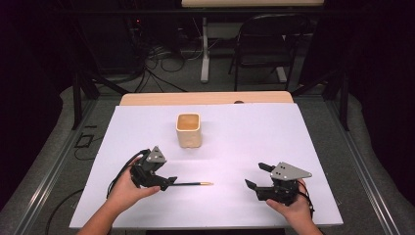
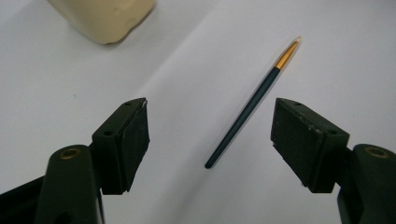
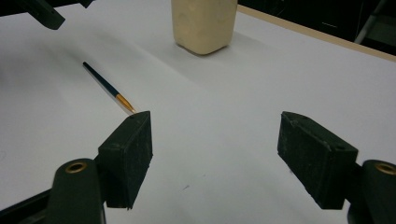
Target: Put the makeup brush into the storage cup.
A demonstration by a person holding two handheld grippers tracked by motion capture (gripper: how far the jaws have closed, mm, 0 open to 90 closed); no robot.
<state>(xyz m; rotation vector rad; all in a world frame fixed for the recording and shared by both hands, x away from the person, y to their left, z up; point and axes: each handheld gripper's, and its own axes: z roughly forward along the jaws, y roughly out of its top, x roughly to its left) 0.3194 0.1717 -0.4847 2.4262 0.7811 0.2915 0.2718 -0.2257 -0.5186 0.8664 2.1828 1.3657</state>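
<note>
White-covered table (image 1: 274,127) with cream square cup (image 1: 189,129), two handheld grippers, one paintbrush.
Left gripper (image 2: 210,135) released, jaws wide around dark paintbrush (image 2: 250,105) lying flat, untouched; right gripper (image 3: 215,140) released, holding nothing, well apart.

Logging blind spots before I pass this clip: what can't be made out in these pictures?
- Inside of the cream cup: the high view shows just its mouth; both gripper views cut off its top.
- Paintbrush: its handle end is hidden behind the left gripper in the high view; whether it touches a jaw is unclear.
- Brush tip: partly hidden by a jaw of the right gripper.
</note>
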